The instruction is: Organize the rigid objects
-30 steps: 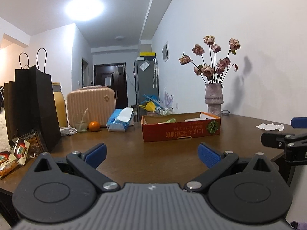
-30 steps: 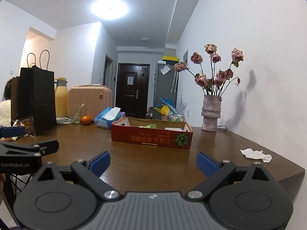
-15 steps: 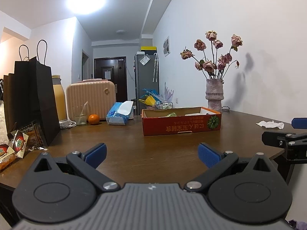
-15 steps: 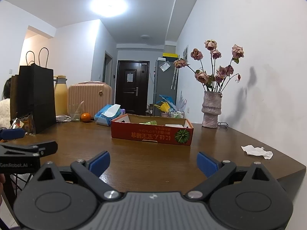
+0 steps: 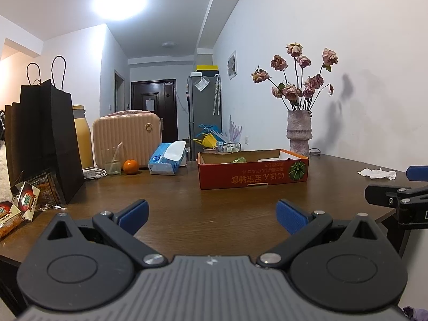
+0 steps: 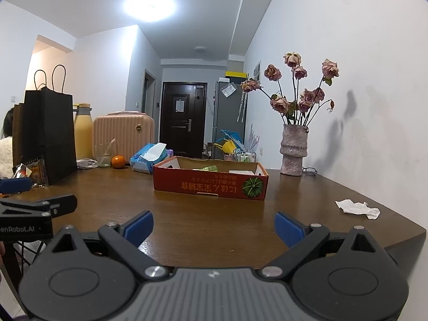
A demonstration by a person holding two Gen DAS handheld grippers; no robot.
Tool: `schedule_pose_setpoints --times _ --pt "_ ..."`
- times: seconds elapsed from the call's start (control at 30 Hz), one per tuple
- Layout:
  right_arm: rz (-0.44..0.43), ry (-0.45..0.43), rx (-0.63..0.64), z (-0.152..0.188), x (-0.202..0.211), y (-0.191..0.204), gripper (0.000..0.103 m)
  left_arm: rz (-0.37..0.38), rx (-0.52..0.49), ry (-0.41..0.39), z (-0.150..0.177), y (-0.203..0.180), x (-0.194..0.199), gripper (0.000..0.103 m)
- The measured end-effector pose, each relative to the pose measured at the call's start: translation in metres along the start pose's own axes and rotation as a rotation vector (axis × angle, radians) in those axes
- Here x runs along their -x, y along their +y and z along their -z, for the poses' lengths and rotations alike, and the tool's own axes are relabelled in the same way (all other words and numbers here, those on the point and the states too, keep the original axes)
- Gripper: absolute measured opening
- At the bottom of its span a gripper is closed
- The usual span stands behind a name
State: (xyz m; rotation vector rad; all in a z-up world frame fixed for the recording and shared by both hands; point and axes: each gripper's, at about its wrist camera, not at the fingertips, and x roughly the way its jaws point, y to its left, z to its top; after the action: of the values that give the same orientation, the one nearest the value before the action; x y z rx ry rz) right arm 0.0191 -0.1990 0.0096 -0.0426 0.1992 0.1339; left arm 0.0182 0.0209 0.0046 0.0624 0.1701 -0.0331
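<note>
both grippers hover low over the near edge of a brown table (image 5: 214, 195), side by side and apart. left gripper (image 5: 211, 212) has its blue-padded fingers (image 5: 133, 212) spread wide with nothing between them; right gripper (image 6: 214, 226) is likewise wide open and holds nothing. in the left wrist view the right gripper shows at the right edge; in the right wrist view the left one shows at the left edge.

ahead of both, near the table's middle, sits a red box (image 6: 211, 184), a shallow open cardboard tray with a green pumpkin print on its front wall. a green item (image 6: 207, 168) and a white item (image 6: 240, 172) lie inside it, mostly hidden by the wall. behind the box to the right stands a vase (image 6: 293, 148) of dried roses, close to the wall. a crumpled tissue (image 6: 358, 208) lies on the table's right side, well apart from the box. at the far left stand a black bag (image 5: 42, 139), a yellow bottle (image 6: 83, 133), a pink case (image 5: 127, 136), a glass (image 5: 113, 160), an orange (image 5: 130, 166) and a tissue pack (image 5: 167, 159). snack packets (image 5: 24, 200) lie at the foot of the bag.
</note>
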Motion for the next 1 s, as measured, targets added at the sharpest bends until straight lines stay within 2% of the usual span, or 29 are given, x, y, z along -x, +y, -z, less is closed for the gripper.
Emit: schedule_pose_setpoints --times 1.0 --pt "0.002 0.002 -0.002 0.0009 -0.0007 -0.0027 0.098 0.0 -0.002 0.001 -0.0004 -0.0004 0.0011 0.103"
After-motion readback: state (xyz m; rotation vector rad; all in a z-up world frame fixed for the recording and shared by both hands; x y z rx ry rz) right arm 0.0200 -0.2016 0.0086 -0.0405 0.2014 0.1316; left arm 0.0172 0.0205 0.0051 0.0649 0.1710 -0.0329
